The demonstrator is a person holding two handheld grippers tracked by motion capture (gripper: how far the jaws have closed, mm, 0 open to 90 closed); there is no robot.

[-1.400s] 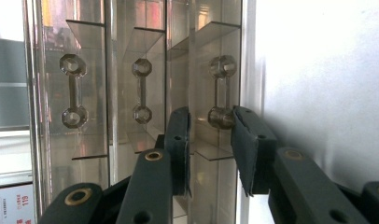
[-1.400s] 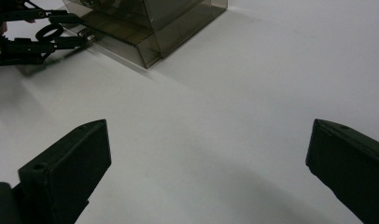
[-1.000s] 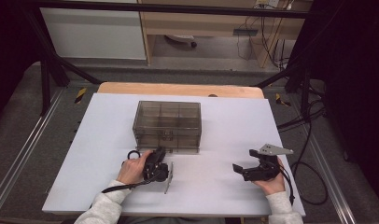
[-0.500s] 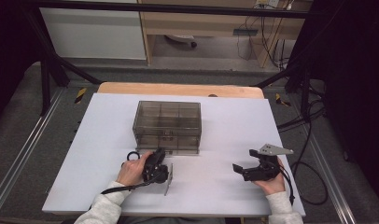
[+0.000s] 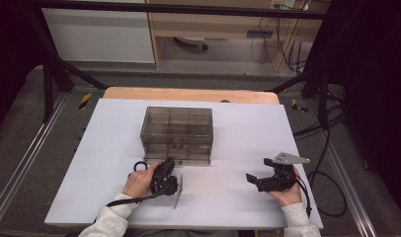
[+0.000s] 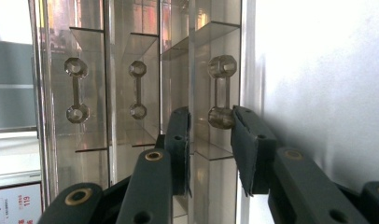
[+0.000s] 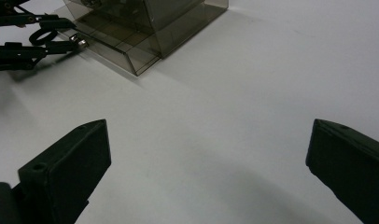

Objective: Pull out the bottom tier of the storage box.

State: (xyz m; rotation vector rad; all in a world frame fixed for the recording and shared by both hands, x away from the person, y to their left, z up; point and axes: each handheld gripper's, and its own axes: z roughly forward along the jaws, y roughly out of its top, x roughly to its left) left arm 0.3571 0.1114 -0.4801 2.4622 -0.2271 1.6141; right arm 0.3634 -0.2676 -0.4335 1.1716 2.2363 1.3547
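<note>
Drawer handle (image 6: 221, 91) of the smoked box (image 5: 177, 134) sits between the left gripper (image 6: 211, 135) fingers, lower knob touching the right-hand pad; whether both pads clamp it I can't tell. Hand turned sideways to match the handle, probably for a pull. Right gripper (image 5: 252, 178) idles well apart, jaws wide, nothing between.

A white counter (image 5: 248, 128) lies on a wooden top whose far edge (image 5: 188, 94) shows beyond it. Behind stand a white cabinet (image 5: 100, 34) and a wooden shelf unit (image 5: 213, 24) with cables (image 5: 267, 44) hanging. Grey carpet (image 5: 20, 128) and 2 metal rails (image 5: 25, 163) flank the counter.
</note>
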